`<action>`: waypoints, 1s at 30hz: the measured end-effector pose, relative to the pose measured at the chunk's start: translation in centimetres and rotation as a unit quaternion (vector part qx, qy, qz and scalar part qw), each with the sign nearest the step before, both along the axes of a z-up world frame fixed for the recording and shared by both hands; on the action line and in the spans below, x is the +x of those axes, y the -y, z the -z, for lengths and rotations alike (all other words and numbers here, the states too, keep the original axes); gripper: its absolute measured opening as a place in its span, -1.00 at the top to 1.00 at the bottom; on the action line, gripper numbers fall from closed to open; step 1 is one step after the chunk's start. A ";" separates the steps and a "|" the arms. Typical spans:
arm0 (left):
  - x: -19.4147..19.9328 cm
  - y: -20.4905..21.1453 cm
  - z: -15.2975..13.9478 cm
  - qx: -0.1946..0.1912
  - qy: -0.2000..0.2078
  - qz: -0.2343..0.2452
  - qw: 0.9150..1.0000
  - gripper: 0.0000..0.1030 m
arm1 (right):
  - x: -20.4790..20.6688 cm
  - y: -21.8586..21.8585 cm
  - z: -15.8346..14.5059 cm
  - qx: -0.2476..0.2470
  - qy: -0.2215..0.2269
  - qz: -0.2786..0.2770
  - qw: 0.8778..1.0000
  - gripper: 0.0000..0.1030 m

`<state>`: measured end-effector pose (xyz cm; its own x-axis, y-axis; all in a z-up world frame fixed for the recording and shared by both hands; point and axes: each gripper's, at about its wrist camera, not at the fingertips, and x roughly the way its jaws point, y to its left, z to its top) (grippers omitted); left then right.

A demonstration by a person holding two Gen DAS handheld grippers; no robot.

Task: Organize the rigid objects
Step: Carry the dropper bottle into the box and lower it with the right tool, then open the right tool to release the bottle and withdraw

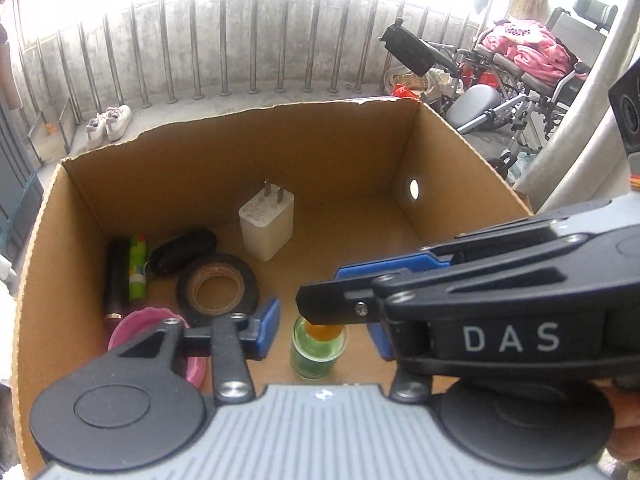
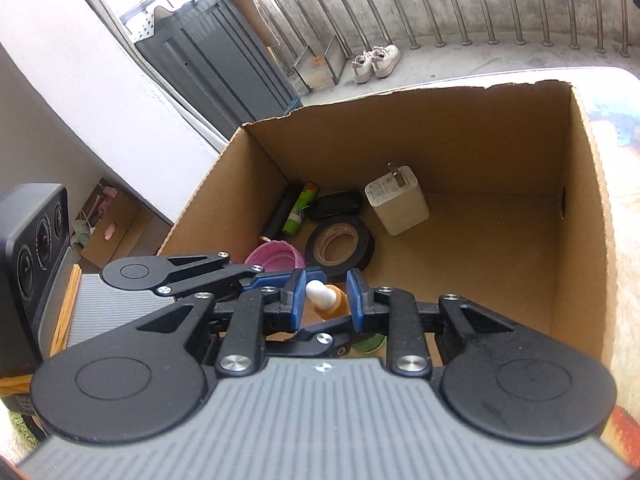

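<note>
An open cardboard box (image 1: 340,148) holds a white charger plug (image 1: 266,226), a black tape roll (image 1: 217,290), a black pouch (image 1: 184,252), a green tube (image 1: 137,268), a dark tube (image 1: 116,276) and a pink lid (image 1: 154,326). A small green bottle (image 1: 318,354) with an orange collar and white dropper tip (image 2: 320,291) stands near the box's front. My right gripper (image 2: 325,300) straddles its top, jaws slightly apart from it. My left gripper (image 1: 324,330) is open around the bottle's body; the right gripper crosses over its right finger.
The box (image 2: 440,136) sits on a patterned surface (image 2: 624,128). Behind it are a metal railing (image 1: 256,44), white shoes (image 1: 109,120), a wheelchair with pink cloth (image 1: 524,60) and a grey cabinet (image 2: 216,64).
</note>
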<state>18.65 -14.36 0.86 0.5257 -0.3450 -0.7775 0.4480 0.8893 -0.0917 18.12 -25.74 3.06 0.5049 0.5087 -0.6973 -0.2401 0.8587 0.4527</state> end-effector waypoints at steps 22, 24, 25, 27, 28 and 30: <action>-8.2 -3.9 -6.0 -0.031 0.094 0.013 0.995 -0.90 | -17.5 5.1 -6.1 0.085 0.135 0.156 0.975 -0.53; -9.5 -4.4 -6.2 -0.034 0.099 0.018 0.994 -0.91 | -19.4 5.2 -5.7 0.081 0.132 0.167 0.974 -0.54; -10.2 -4.7 -6.3 -0.035 0.102 0.021 0.994 -0.91 | -20.4 5.2 -5.6 0.078 0.130 0.172 0.973 -0.55; -11.3 -5.4 -6.1 -0.036 0.105 0.027 0.993 -0.92 | -22.2 5.2 -5.0 0.071 0.124 0.188 0.972 -0.56; -11.9 -5.8 -5.9 -0.037 0.106 0.029 0.993 -0.92 | -23.0 5.3 -4.8 0.069 0.121 0.195 0.971 -0.56; -13.3 -6.6 -5.2 -0.039 0.105 0.036 0.993 -0.95 | -24.8 5.6 -4.1 0.068 0.113 0.211 0.968 -0.56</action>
